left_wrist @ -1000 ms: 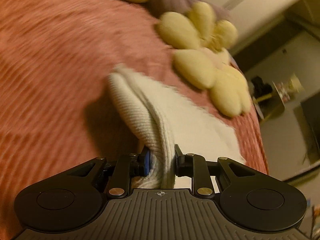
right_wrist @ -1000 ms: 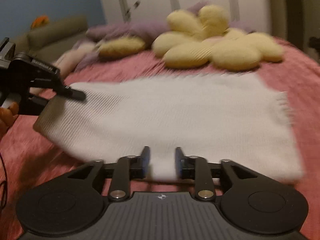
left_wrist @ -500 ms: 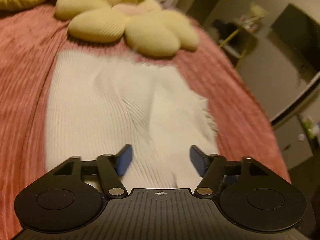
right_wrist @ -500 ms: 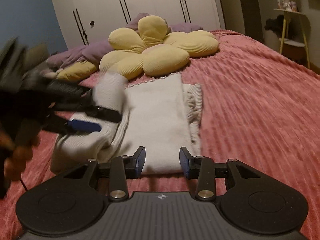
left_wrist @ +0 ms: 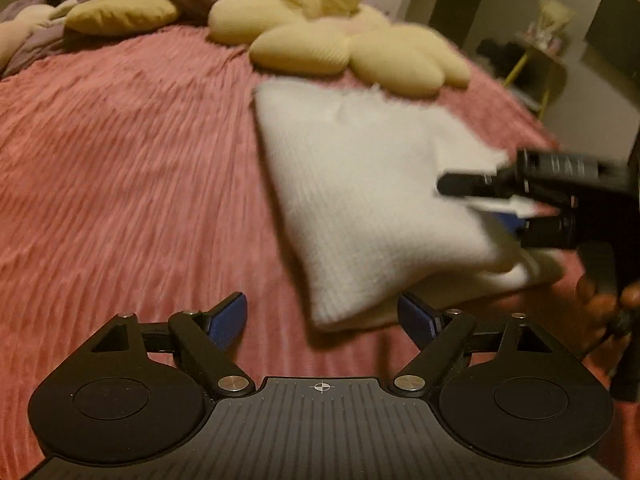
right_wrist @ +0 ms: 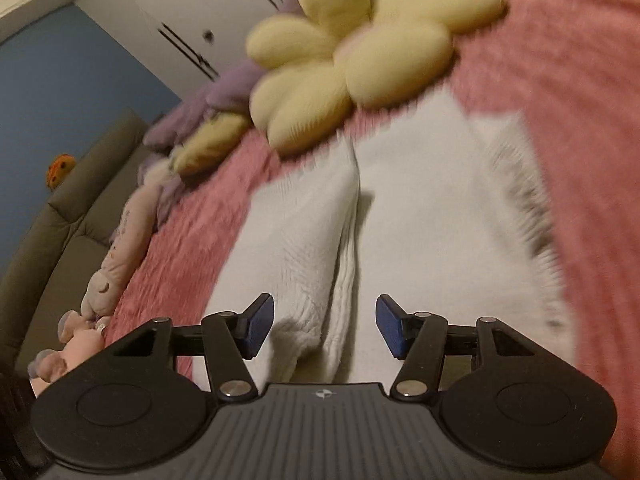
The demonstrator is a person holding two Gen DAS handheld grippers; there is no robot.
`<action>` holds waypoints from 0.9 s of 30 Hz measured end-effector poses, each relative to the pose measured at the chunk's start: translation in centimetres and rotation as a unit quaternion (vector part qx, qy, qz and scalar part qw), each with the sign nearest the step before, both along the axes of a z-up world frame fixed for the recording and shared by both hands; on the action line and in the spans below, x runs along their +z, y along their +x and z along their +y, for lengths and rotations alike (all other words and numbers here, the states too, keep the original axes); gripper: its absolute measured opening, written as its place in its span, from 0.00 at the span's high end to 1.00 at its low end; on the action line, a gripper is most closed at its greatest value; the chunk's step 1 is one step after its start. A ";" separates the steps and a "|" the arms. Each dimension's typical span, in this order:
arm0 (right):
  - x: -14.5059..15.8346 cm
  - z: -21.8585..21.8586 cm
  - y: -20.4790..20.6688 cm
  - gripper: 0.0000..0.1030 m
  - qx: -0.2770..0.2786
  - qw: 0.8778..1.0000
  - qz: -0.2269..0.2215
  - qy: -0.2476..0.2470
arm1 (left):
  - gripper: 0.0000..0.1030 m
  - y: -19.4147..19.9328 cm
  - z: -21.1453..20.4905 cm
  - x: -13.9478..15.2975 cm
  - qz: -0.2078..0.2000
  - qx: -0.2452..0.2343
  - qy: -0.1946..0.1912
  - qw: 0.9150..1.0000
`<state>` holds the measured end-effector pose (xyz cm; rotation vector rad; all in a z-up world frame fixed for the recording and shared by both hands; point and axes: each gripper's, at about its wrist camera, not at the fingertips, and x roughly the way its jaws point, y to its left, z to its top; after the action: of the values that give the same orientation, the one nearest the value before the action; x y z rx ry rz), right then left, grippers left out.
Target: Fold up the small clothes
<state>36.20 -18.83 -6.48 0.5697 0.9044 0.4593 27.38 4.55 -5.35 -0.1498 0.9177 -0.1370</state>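
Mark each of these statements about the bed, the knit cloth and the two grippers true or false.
1. The white knit cloth lies on a pink ribbed bedspread. True.
2. The left gripper is clamped shut on the cloth. False: its jaws are opening wide, the pads off the cloth.
3. A yellow flower-shaped cushion lies beyond the cloth. True.
4. The bedspread is blue. False: it is pink; the wall is blue.
5. The right gripper holds the cushion. False: its jaws are opening over the cloth's fold, pressing on nothing.
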 end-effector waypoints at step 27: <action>3.3 -2.1 -2.0 0.81 -0.042 0.979 -0.100 -0.171 | 0.17 1.5 -3.1 -0.5 0.005 0.033 -0.042 0.999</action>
<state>34.23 -20.92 -3.16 0.2402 0.7428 0.2686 28.89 1.41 -5.81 -0.2581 0.9174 -0.1139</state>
